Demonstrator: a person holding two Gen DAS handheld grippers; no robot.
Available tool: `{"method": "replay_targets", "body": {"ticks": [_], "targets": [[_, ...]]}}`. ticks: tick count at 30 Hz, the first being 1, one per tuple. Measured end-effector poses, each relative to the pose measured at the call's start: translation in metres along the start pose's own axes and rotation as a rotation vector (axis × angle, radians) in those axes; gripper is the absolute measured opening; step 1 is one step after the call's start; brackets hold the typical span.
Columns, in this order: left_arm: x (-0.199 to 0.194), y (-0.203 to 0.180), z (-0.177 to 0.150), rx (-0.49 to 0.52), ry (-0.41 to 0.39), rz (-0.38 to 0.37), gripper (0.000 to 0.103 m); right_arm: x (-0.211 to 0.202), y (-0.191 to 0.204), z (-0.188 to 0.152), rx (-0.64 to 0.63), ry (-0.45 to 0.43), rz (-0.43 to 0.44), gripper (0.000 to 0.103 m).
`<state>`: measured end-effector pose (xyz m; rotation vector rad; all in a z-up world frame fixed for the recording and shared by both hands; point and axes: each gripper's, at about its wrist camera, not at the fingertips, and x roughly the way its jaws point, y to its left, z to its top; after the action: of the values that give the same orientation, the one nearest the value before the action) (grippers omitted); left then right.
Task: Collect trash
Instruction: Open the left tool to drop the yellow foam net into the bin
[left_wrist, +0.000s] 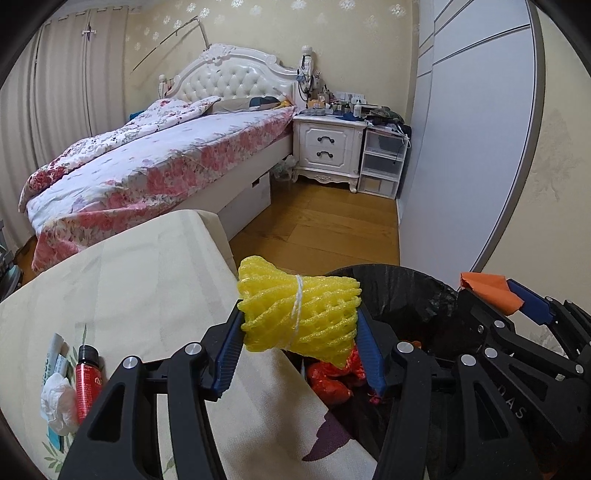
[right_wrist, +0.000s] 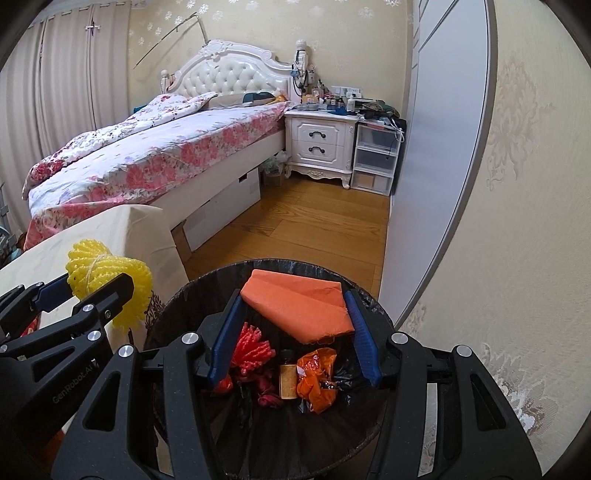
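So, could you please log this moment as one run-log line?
left gripper: shut on yellow foam net | right gripper: shut on orange paper | both over bin

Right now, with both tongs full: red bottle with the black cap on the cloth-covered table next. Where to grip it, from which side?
Grip the red bottle across its body, mid-length, coming from above. It lies flat on the table, cap away from the camera. A crumpled white tissue sits close against its left side, so lower one finger carefully between them. The black cap looks narrower, likely a poorer hold.
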<state>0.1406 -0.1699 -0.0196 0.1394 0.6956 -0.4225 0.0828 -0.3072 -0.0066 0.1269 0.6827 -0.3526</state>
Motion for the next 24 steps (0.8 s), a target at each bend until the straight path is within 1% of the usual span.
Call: {"method": "replay_targets", "body": {"ticks": [9,12,14,16,20,24], "targets": [[0.007,-0.001,0.002,-0.003,0.025,-0.006,0.057,0.003,-0.001,-0.002,0.004,0.004,-0.020,0.054],[0.008,0.002,0.003,-0.013,0.026,0.001,0.066,0.003,-0.003,-0.001,0.015,-0.003,-0.033,0.055],[0.008,0.004,0.003,-0.018,0.021,0.002,0.068,0.002,-0.005,-0.001,0.026,-0.008,-0.036,0.061],[0.007,0.005,0.003,-0.020,0.018,0.006,0.073,0.002,-0.005,-0.002,0.027,-0.012,-0.040,0.063],[0.005,0.006,0.002,-0.026,0.012,0.015,0.076,0.001,-0.005,-0.001,0.027,-0.015,-0.044,0.063],[0.004,0.011,0.002,-0.041,0.012,0.040,0.078,-0.001,-0.007,0.000,0.037,-0.020,-0.049,0.064]]}}
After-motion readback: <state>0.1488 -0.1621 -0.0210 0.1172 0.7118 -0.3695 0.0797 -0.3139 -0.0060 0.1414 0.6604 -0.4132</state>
